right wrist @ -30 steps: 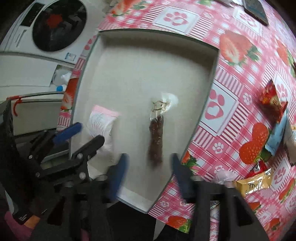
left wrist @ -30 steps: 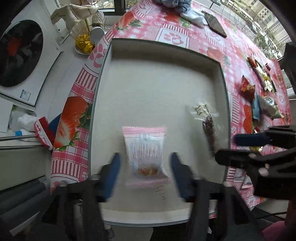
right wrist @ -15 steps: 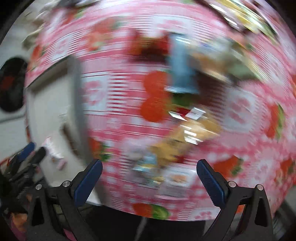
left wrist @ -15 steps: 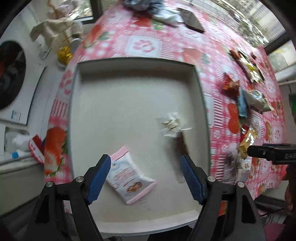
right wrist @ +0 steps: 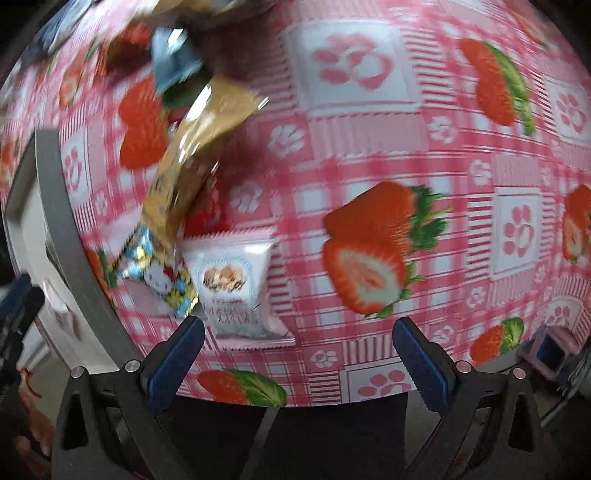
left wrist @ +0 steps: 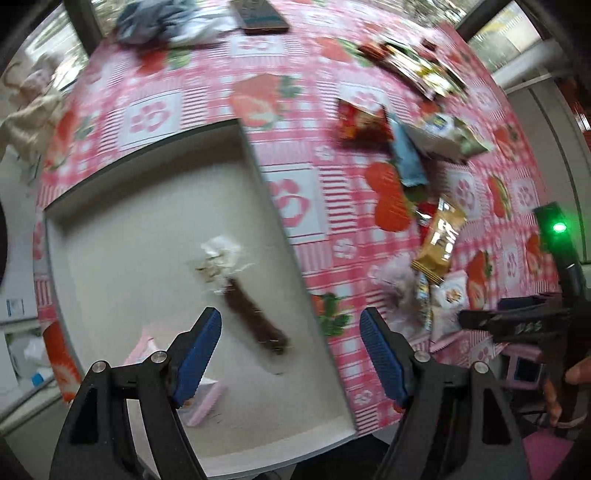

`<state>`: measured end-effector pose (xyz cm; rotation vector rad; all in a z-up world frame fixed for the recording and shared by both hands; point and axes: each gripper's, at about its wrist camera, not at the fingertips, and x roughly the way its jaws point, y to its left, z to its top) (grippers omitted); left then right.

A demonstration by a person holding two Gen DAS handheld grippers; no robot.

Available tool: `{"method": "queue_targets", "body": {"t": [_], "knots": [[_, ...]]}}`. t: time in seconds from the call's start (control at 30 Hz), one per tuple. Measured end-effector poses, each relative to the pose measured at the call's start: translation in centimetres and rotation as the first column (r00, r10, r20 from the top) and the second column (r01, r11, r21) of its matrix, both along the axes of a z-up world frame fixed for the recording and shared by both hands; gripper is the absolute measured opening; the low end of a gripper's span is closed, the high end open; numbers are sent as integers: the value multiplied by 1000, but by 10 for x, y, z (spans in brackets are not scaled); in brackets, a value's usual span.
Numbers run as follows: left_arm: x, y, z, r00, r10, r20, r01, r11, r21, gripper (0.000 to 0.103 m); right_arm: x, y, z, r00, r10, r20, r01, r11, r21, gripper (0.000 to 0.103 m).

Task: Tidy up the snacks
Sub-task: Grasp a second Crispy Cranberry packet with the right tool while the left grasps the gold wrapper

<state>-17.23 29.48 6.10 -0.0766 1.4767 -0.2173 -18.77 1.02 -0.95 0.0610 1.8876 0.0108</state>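
Observation:
A grey tray [left wrist: 273, 206] lies on the strawberry tablecloth. In it lie a brown stick snack in clear wrap [left wrist: 255, 321] and a pink-white packet [left wrist: 207, 398], partly hidden behind my left fingers. My left gripper [left wrist: 290, 354] is open and empty above the tray's right rim. My right gripper [right wrist: 297, 365] is open and empty above the cloth, just in front of a pink-white biscuit packet [right wrist: 232, 284]. Beside that packet lie a cartoon-cat candy pack [right wrist: 159, 277] and a gold packet [right wrist: 192, 162]. The tray's rim [right wrist: 62, 221] shows at the left.
More loose snacks lie on the cloth right of the tray: a gold packet [left wrist: 439, 240], a blue one [left wrist: 406, 155], a red one [left wrist: 362, 122] and several at the back [left wrist: 417, 66]. A phone [left wrist: 262, 16] and crumpled cloth [left wrist: 166, 22] lie far back. The table edge is near.
Both grippers have swung right, away from the tray's middle. My left gripper has left the pink-white packet in the tray. My right gripper has moved from the stick snack to the loose snacks.

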Motion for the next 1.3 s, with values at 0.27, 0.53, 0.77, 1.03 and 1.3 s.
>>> {"method": "queue_targets", "body": {"t": [0.27, 0.53, 0.77, 1.03, 1.3], "knots": [[-3, -20, 4, 999, -26, -22, 26, 999, 26, 81, 9, 38, -22, 992, 125, 14, -124, 992, -30, 102], [10, -60, 2, 996, -79, -30, 80, 996, 41, 81, 10, -1, -26, 995, 90, 40, -88, 994, -63, 102], [30, -118, -7, 980, -199, -16, 200, 978, 58, 81, 4, -35, -25, 999, 27, 43, -25, 999, -46, 102], [50, -165, -31, 955, -292, -48, 296, 951, 94, 81, 9, -27, -29, 997, 37, 64, -34, 998, -48, 102], [56, -187, -54, 939, -332, -87, 340, 934, 111, 81, -18, -39, -18, 993, 38, 115, -34, 999, -37, 103]]}}
